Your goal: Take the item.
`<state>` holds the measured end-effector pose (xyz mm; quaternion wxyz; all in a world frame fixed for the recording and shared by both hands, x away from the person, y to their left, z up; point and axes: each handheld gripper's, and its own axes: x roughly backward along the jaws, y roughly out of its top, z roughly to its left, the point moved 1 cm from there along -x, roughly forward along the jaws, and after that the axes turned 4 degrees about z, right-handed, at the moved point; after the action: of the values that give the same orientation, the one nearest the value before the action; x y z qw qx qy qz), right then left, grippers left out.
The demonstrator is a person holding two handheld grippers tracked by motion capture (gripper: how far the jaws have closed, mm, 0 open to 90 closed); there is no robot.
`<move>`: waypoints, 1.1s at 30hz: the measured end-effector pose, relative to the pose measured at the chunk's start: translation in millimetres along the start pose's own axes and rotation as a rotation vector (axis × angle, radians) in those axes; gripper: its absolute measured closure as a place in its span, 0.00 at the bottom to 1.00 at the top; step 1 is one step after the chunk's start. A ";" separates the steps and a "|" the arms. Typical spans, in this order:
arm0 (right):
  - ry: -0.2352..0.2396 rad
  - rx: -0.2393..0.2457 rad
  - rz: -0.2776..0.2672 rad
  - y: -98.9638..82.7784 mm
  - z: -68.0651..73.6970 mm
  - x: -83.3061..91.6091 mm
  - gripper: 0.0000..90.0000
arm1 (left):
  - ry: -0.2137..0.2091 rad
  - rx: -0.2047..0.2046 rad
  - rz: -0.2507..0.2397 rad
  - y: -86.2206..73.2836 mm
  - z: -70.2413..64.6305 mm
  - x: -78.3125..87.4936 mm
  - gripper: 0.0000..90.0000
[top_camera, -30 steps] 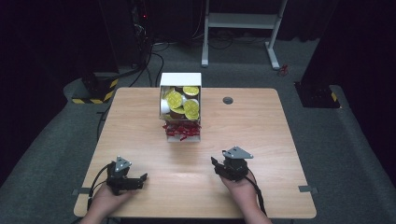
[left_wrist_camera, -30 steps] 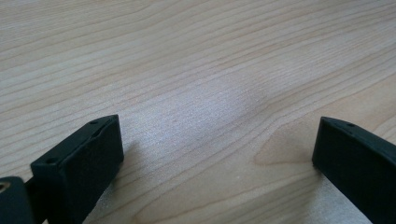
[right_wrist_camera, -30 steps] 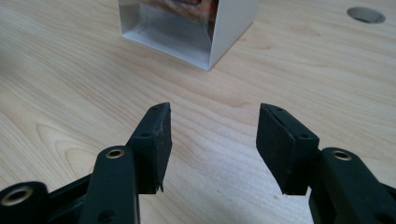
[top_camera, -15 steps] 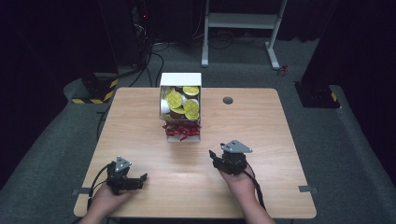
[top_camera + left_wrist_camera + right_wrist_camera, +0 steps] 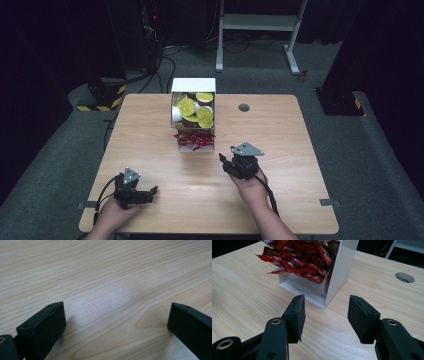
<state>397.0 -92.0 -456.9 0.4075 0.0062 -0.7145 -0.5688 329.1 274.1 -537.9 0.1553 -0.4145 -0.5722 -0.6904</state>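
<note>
Right gripper (image 5: 223,161) hovered just short of the white box (image 5: 193,85), its jaws parted with nothing between them; they had just been closing a little. In the right gripper view (image 5: 325,315) the box's near corner (image 5: 337,277) stood just beyond the gap between the two black jaws, a little above and ahead of them, not touching either one. The red sachets (image 5: 297,257) spilled from the box's open lower front, up and to the left of that corner, well clear of the jaw tips.

Seen from the high view, the box stood at the far middle of the table (image 5: 310,200), with the red sachets (image 5: 195,138) at its near end and yellow-lidded cups (image 5: 192,107) filling its upper part. The right gripper sat just to the near right of the box's sachet end, pointing toward it. A round hole (image 5: 244,107) in the tabletop lay to the right of the box.

Left gripper (image 5: 145,192) lay well apart from the box, toward the near left edge, jaws spread wide over bare wood (image 5: 105,285), holding nothing.
</note>
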 end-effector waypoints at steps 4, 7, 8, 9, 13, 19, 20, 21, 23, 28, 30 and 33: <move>0.001 0.002 -0.006 5.0 -0.2 -1.4 0.55 | 0.000 0.001 0.000 0.0 -0.1 0.0 0.02; 0.007 -0.004 -0.013 9.4 -1.9 -5.1 0.56 | 0.000 -0.001 -0.001 -0.1 -0.2 0.0 0.02; 0.010 -0.008 -0.016 10.4 -2.4 -6.8 0.56 | 0.000 -0.005 0.000 -0.1 0.1 0.2 0.02; 0.006 -0.006 -0.015 11.2 -3.1 -8.3 0.57 | 0.002 -0.014 0.001 -0.2 0.6 0.5 0.02; 0.005 -0.011 -0.018 13.5 -5.0 -14.3 0.58 | -0.001 -0.014 0.001 -0.6 0.1 0.7 0.02; 0.003 -0.018 -0.029 18.0 -7.0 -20.9 0.59 | -0.004 -0.007 0.000 -0.4 -0.3 0.3 0.02; 0.005 -0.015 -0.033 20.0 -7.5 -21.7 0.59 | -0.005 -0.007 0.001 -0.3 -0.4 0.3 0.02; 0.005 -0.016 -0.037 21.8 -7.3 -22.2 0.59 | -0.005 -0.006 0.001 -0.3 -0.4 0.4 0.02; 0.001 -0.005 -0.048 25.3 -6.6 -22.6 0.59 | -0.005 -0.006 0.002 -0.4 -0.5 0.4 0.02; -0.002 0.017 -0.039 32.0 -4.5 -26.5 0.62 | -0.005 -0.007 0.002 -0.4 -0.4 0.4 0.02; 0.003 0.010 -0.043 34.0 -4.9 -28.5 0.61 | -0.003 -0.013 0.003 -0.2 0.0 0.4 0.02; 0.012 0.000 -0.041 36.8 -7.1 -31.3 0.61 | -0.001 -0.019 0.004 0.3 0.3 0.1 0.02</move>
<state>438.9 -70.0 -444.6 0.3999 0.0244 -0.7119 -0.5768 329.3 274.4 -537.7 0.1526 -0.4175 -0.5647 -0.6954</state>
